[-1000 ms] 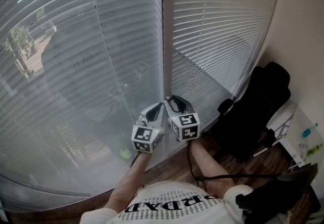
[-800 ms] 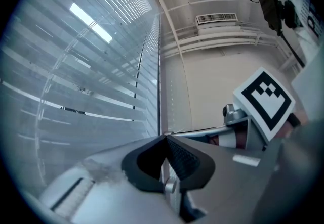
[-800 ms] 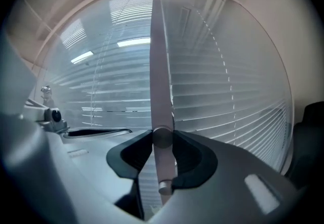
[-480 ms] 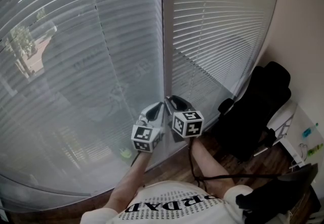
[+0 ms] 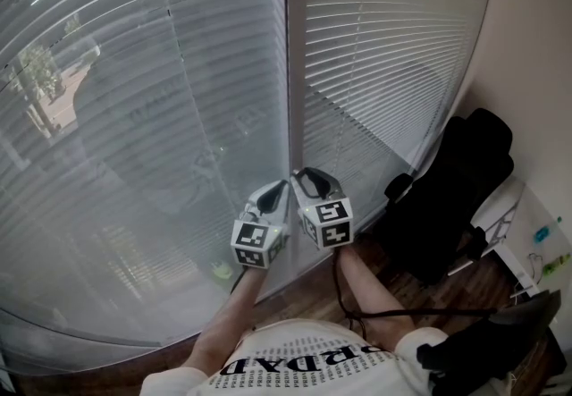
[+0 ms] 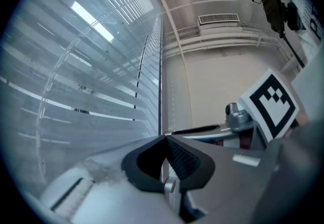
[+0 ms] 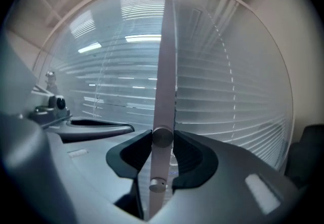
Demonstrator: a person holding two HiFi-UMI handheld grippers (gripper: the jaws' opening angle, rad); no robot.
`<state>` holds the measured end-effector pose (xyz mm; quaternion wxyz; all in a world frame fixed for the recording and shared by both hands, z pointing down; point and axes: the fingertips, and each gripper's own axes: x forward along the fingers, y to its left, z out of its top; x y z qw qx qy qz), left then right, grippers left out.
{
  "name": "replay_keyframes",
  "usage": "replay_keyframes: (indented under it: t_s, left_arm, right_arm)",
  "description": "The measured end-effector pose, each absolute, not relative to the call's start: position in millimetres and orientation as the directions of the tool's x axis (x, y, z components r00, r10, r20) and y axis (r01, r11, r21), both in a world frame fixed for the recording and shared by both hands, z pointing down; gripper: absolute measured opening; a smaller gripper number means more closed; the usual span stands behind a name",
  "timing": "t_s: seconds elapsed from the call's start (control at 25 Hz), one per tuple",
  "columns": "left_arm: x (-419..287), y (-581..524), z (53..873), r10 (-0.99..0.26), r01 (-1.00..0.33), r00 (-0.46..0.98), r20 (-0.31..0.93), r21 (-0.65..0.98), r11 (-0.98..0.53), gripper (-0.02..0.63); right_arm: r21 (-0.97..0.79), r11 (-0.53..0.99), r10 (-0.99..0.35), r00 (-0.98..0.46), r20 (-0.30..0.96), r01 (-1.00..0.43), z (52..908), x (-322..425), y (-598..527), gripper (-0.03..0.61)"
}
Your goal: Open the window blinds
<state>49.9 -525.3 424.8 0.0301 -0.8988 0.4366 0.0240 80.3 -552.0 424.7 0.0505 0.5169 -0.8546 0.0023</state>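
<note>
Two slatted blinds hang over the window, a left blind (image 5: 134,117) and a right blind (image 5: 384,54), with a pale upright post (image 5: 296,46) between them. Trees and a street show dimly through the left blind's slats. Both grippers are held level, side by side, at the foot of the post. My right gripper (image 5: 302,176) (image 7: 162,139) is shut on a pale upright blind wand (image 7: 163,91), its pads pressing a round grey piece of it. My left gripper (image 5: 281,189) (image 6: 165,139) is just left of it, its fingertips meeting; I cannot tell whether anything thin lies between them.
A black office chair (image 5: 456,198) stands close on the right, by the wall. A white desk edge (image 5: 527,233) with small items is at the far right. A dark cable (image 5: 402,312) trails over the wooden floor (image 5: 483,287). The person's arms and shirt fill the bottom.
The right gripper's marker cube tipped a little half a second ago and is back as it stood. The left gripper has not moved. The blinds look the same.
</note>
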Motion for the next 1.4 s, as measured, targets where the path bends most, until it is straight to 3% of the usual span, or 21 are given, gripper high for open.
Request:
replay_keyframes:
  t_s: [0.56, 1.0, 1.4]
  left_arm:
    - [48.1, -523.3, 426.2, -0.796, -0.800, 0.599, -0.091, -0.018, -0.600, -0.008]
    - [48.4, -524.1, 424.7, -0.791, -0.794, 0.608, -0.077, -0.023, -0.608, -0.008]
    - [49.9, -525.7, 426.3, -0.788, -0.792, 0.610, -0.078, -0.023, -0.611, -0.008]
  right_arm:
    - [0.551, 0.399, -0.904, -0.417, 0.100, -0.733, 425.4, 66.0, -547.8, 0.140]
    - [0.480, 0.427, -0.891, -0.449, 0.075, -0.767, 416.7, 65.9, -548.6, 0.135]
    - [0.173, 0.473, -0.880, -0.474, 0.043, -0.864, 416.2, 72.9, -552.3, 0.133]
